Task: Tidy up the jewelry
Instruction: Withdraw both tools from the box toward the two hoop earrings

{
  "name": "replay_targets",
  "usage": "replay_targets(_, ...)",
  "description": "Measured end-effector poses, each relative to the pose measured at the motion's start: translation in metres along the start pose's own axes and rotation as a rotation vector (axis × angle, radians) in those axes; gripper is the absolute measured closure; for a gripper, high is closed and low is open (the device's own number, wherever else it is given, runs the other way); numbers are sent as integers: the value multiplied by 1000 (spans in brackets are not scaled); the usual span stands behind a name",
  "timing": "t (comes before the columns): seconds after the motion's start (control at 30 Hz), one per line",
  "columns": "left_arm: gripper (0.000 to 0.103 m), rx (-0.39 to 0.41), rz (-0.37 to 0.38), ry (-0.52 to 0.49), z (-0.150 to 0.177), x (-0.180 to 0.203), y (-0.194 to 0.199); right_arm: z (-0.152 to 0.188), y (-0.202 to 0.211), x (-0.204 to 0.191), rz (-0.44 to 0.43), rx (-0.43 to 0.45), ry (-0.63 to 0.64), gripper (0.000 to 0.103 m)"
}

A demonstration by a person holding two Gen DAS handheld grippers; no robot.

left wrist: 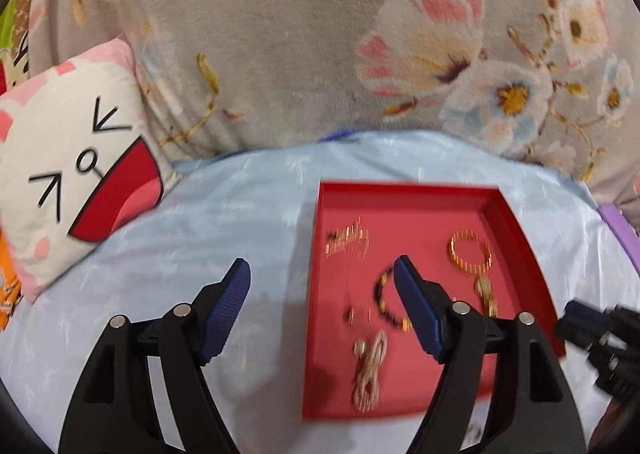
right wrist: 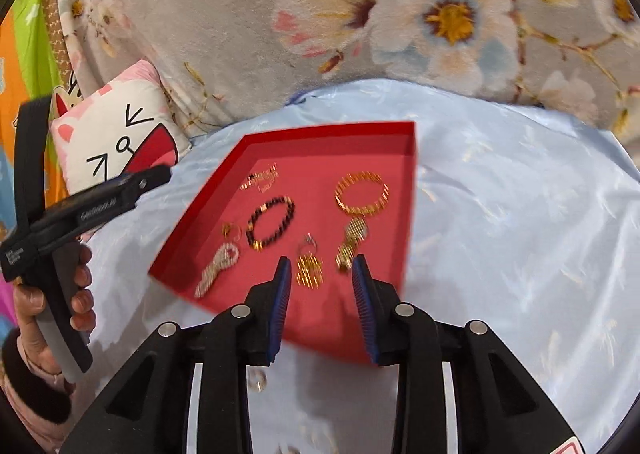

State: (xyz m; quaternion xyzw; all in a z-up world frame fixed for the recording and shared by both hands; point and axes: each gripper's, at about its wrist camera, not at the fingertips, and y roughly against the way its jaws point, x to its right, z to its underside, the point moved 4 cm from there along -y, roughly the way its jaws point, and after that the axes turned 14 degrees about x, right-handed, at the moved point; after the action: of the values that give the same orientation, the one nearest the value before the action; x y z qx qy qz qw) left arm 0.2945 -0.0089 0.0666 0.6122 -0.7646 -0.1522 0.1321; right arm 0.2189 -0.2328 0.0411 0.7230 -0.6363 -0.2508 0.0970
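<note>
While both grippers' fingers [left wrist: 240, 278] stand apart empty, blurred gold jewelry [right wrist: 362, 193] lies in a red tray [right wrist: 328, 134].

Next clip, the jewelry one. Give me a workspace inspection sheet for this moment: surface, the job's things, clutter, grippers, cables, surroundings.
Surface: pale blue sheet, wrinkled, shiny.
Job's things: red tray on the sheet, holding a gold bangle, a dark bead bracelet, gold earrings and chains, all motion-blurred. One small ring lies on the sheet outside the tray.
Clutter: nothing seen.
Grippers: left gripper open wide, one finger over the tray, nothing between the jaws. Right gripper partly open above the tray's near edge, nothing held.
Cables: nothing seen.
Surroundings: cat-face cushion to the left, grey floral blanket behind; a person's hand holds the left gripper's handle.
</note>
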Motion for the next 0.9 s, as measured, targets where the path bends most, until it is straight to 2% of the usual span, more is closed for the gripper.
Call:
replay_targets(0.23,31,-75,-8,-51,68,6,48,49,52,14,31,-43,-24,71)
replay_targets(0.47,31,-145,-15,-61,118,17,71,93,73,-13,-12,-87,2,71)
replay_targets(0.7,30,-160,-42,-32,131,15,77,113,62,-32,17,-112,72,71)
replay_targets(0.8,25,-159,-47,-22,132,13,77,117,55,-34,33,-126,82,71)
replay_targets(0.9,23,-155,-52,-33,132,15,78,120,50,-36,46,-138,93,71)
